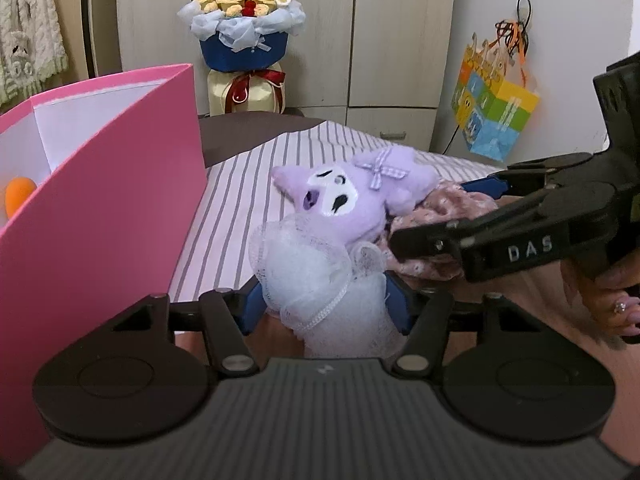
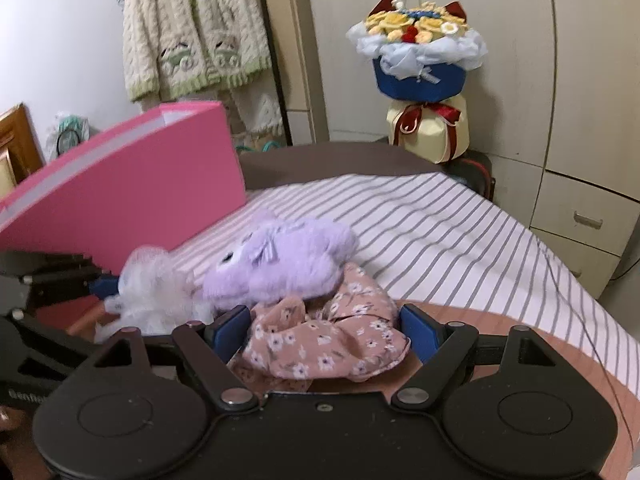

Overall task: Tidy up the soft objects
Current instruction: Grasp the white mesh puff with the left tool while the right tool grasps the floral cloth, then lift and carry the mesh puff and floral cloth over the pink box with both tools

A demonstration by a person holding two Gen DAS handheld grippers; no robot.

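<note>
A white mesh bath pouf (image 1: 320, 276) sits between the blue pads of my left gripper (image 1: 326, 306), which is closed on it. A purple plush toy (image 1: 352, 196) lies on the striped bed just beyond it. A pink floral fabric piece (image 2: 320, 344) lies between the pads of my right gripper (image 2: 326, 330), whose jaws stand wide around it without pressing. In the right wrist view the plush (image 2: 288, 264) and the pouf (image 2: 148, 292) lie left of the fabric. The right gripper also shows in the left wrist view (image 1: 452, 208), over the floral fabric (image 1: 452, 200).
A pink box (image 1: 100, 208) stands open at the left with an orange object (image 1: 18, 196) inside. A bouquet (image 1: 244, 28) stands behind the bed by the wardrobe. A colourful gift bag (image 1: 492, 108) hangs at the right. The striped sheet (image 2: 460, 232) covers the bed.
</note>
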